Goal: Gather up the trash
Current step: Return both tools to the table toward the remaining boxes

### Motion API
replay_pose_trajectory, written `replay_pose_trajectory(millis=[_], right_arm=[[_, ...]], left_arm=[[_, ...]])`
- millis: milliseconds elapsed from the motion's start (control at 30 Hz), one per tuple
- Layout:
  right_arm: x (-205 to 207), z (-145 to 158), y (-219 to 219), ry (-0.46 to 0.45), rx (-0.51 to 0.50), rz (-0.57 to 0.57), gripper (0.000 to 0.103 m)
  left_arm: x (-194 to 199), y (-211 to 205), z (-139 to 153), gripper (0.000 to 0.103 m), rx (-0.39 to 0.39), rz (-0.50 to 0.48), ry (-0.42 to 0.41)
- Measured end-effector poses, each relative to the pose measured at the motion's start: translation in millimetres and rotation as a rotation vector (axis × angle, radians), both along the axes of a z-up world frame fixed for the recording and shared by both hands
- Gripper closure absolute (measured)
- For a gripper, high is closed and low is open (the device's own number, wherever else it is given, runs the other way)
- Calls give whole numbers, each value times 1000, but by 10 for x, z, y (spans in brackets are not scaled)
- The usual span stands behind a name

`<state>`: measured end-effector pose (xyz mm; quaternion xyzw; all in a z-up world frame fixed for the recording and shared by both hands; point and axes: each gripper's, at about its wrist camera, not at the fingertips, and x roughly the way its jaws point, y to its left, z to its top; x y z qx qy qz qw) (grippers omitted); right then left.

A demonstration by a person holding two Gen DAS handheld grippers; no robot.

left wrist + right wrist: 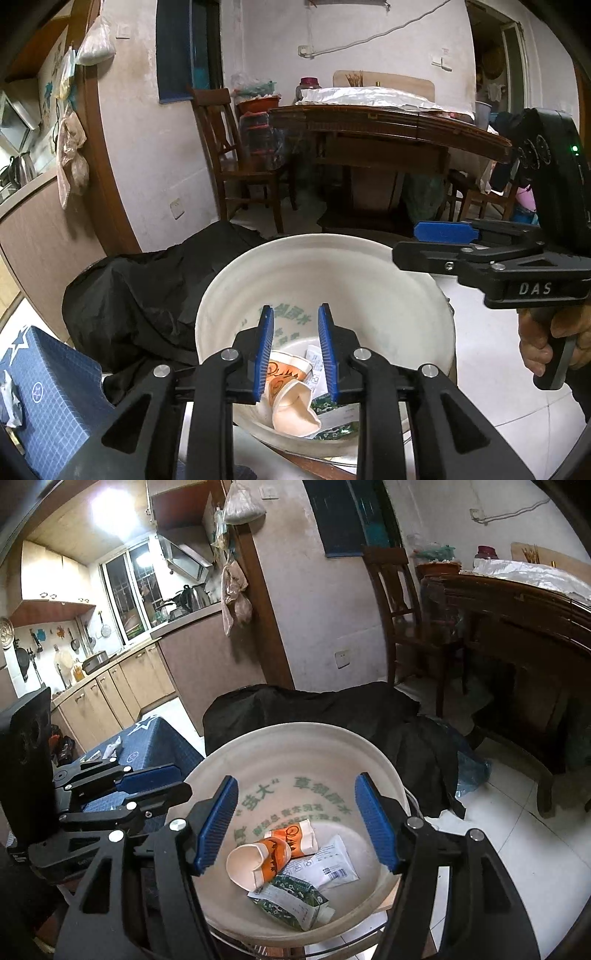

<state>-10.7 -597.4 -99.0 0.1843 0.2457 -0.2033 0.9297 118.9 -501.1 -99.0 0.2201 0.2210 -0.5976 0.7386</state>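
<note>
My bucket [384, 771] already holds cups [258, 860] and wrappers [325, 864]; both my grippers, left [295, 354] and right [299, 823], hang with jaws apart and empty, while scraps on the blue surface [155, 738] appear uncollected.

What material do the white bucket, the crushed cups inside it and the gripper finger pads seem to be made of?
White bucket: probably plastic, smooth and slightly glossy, with green print on its inner wall.
Crushed cups: likely thin paper, matte cream inside, creased sharply, orange print outside.
Finger pads: possibly rubber or plastic, matte blue, finely ribbed.
</note>
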Motion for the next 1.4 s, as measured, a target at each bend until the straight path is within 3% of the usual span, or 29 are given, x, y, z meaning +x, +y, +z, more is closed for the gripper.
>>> replay_pose_trajectory(millis=[233,333,567,800,933,1100,1400], right_arm=[[3,13,55,14,-25,-4,40],[-14,7,91,5,-20,-4,29],[74,104,287,-17,-28,36,28],[333,224,602,-22,-81,106,27],[468,244,802,-23,-108,144,26],[709,191,1086,-8,-114,214,26],[1373,-57,1804,60,-114,396,26]], left_arm=[[-28,53,45,77,-2,50,-46],[-23,108,62,77,1,95,-88],[86,346,110,77,-5,193,-138],[262,698,155,77,-17,281,-130],[332,983,154,77,-16,333,-158],[491,1404,137,74,-25,410,-129],[916,2340,-17,72,4,639,-116]])
